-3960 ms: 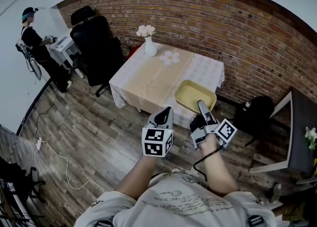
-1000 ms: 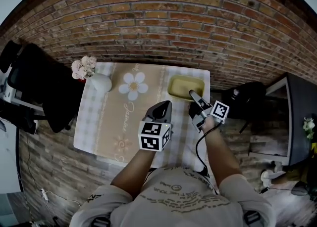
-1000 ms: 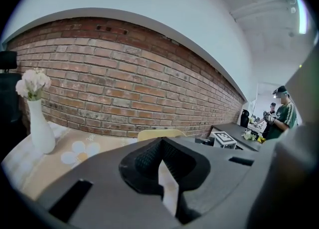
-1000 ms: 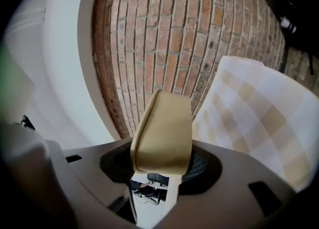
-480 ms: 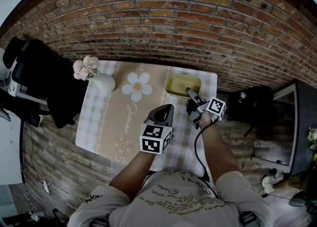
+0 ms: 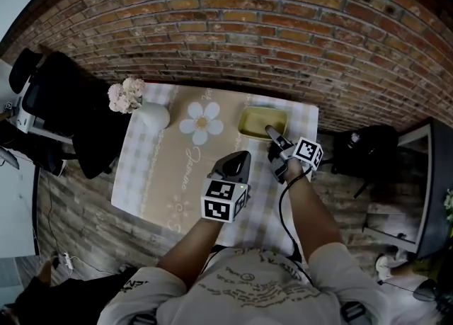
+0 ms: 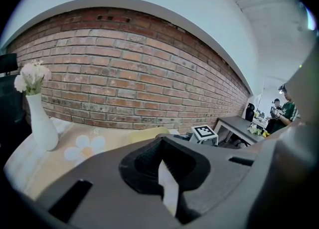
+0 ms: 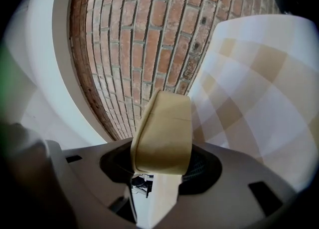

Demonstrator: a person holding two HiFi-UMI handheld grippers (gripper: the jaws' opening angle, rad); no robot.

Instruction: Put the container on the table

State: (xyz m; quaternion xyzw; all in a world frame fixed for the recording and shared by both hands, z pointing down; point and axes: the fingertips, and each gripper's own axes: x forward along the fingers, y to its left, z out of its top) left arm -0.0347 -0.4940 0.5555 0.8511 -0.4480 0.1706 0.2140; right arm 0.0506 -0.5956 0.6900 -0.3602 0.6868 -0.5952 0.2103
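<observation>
The shallow yellow container (image 6: pixel 260 121) is over the far right corner of the checked table (image 6: pixel 152 175). My right gripper (image 6: pixel 272 134) is shut on its near rim. In the right gripper view the container (image 8: pixel 162 133) stands edge-on between the jaws, with the tablecloth (image 8: pixel 249 88) close beside it. Whether it rests on the cloth I cannot tell. My left gripper (image 6: pixel 241 156) hovers over the middle of the table, shut with nothing in it. The left gripper view shows the container (image 7: pixel 147 134) low ahead.
A white vase (image 6: pixel 154 115) with pale flowers stands at the table's far left corner, also seen as the vase (image 7: pixel 42 123). A brick wall (image 6: pixel 248 33) runs right behind the table. A black office chair (image 6: pixel 64 104) is at the left, a dark desk (image 6: pixel 435 182) at the right.
Four seconds ago the container was held in the air short of the table. Over the last second my right gripper has carried it lower at the table's far right corner. The left gripper sank slightly.
</observation>
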